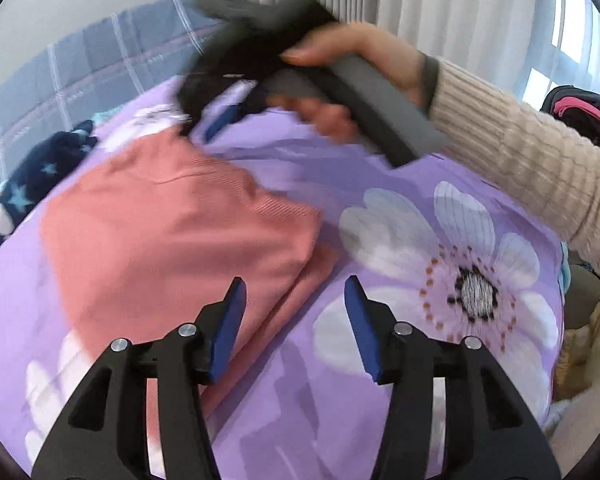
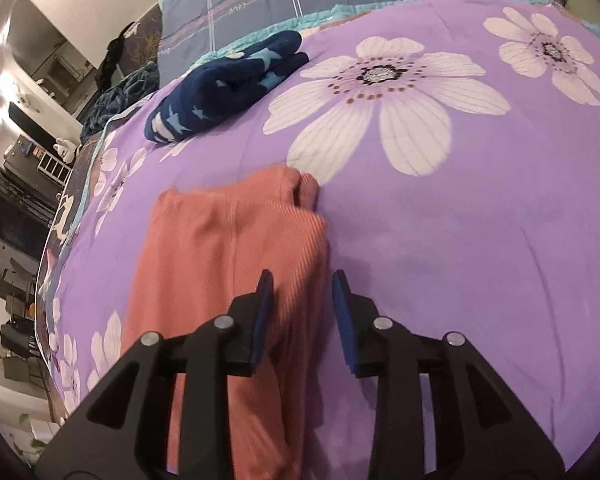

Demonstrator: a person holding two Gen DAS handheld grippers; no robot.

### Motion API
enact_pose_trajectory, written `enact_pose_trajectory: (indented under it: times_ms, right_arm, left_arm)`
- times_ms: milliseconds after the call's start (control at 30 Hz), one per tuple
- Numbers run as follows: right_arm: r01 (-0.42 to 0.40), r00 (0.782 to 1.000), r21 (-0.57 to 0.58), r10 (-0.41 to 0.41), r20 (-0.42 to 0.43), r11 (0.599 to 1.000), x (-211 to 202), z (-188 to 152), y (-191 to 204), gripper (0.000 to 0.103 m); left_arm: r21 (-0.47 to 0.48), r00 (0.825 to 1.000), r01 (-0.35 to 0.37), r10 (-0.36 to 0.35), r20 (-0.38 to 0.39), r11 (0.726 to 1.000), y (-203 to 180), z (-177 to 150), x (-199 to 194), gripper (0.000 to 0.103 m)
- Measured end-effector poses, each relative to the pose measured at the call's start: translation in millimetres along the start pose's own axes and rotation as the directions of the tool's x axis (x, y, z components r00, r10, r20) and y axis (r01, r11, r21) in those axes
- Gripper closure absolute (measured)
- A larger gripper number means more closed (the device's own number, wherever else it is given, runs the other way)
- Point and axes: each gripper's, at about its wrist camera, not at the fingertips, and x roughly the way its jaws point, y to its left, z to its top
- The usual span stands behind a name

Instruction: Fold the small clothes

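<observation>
The left gripper (image 1: 296, 300) is held with jaws wide apart, empty, above the near edge of the pink ribbed garment (image 1: 172, 224). The right gripper (image 2: 302, 296) is likewise parted, nothing clamped, at the garment's right edge. The garment lies partly folded on the purple floral quilt (image 2: 480, 240); further folds are judged outstanding. At 11 o'clock, a fleecy navy star-print item (image 2: 228, 84) rests bundled, apparently finished.

Right hand-held gripper (image 1: 236, 92) motion-blurred — jaws indistinct.
</observation>
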Motion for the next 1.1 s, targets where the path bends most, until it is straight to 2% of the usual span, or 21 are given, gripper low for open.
enact_pose_trajectory:
  times_ms: [67,167,300,433,567,700,800,833,867,900,967,1033,1100]
  right_arm:
    - [-0.010,1.000,-0.007,0.010,-0.001,1.000,-15,-20,-4,0.069]
    - [-0.041,0.999,-0.012,0.041,-0.013,0.999,-32,-51,-4,0.067]
    - [-0.042,0.999,-0.061,0.042,-0.005,0.997,-53,-94,9,0.067]
    - [-0.034,0.999,-0.108,0.036,0.020,0.994,-66,-125,27,0.066]
    - [-0.002,1.000,-0.103,0.004,0.018,0.995,-61,-138,34,0.066]
    - [0.041,0.999,-0.092,-0.038,0.036,0.995,-54,-140,38,0.066]
    - [0.091,0.994,-0.118,-0.084,0.062,0.989,-47,-137,46,0.066]
    - [0.103,0.994,-0.123,-0.096,0.060,0.987,-44,-136,47,0.072]
    - [0.116,0.993,-0.124,-0.110,0.050,0.985,-41,-134,48,0.094]
    - [0.121,0.992,-0.119,-0.117,0.042,0.985,-39,-133,48,0.097]
    - [0.076,0.996,-0.079,-0.072,0.053,0.994,-45,-130,45,0.097]
    - [-0.008,0.997,-0.026,0.010,0.071,1.000,-56,-126,40,0.097]
    - [-0.130,0.988,0.037,0.127,0.084,0.991,-69,-123,36,0.098]
  left_arm:
    - [-0.026,0.997,-0.074,0.074,0.000,0.997,11,-15,-13,0.043]
    - [-0.096,0.986,-0.160,0.156,-0.051,0.982,31,-38,-25,0.042]
    - [-0.205,0.979,-0.198,0.181,-0.098,0.959,52,-62,-31,0.042]
    - [-0.210,0.979,-0.200,0.185,-0.090,0.957,50,-65,-29,0.042]
    - [-0.191,0.970,-0.237,0.223,-0.095,0.952,48,-64,-20,0.042]
    - [-0.240,0.963,-0.269,0.253,-0.095,0.933,58,-57,-12,0.042]
    - [-0.235,0.947,-0.320,0.306,-0.094,0.918,59,-51,-10,0.042]
    - [-0.226,0.944,-0.330,0.318,-0.088,0.917,58,-49,-10,0.042]
    - [-0.221,0.942,-0.336,0.325,-0.083,0.916,57,-49,-12,0.042]
    - [-0.219,0.939,-0.343,0.334,-0.076,0.913,57,-49,-13,0.042]
    - [-0.227,0.934,-0.355,0.354,-0.049,0.907,58,-50,-22,0.050]
    - [-0.238,0.941,-0.334,0.337,-0.030,0.912,59,-52,-32,0.080]
    - [-0.239,0.945,-0.321,0.325,-0.024,0.916,59,-54,-38,0.093]
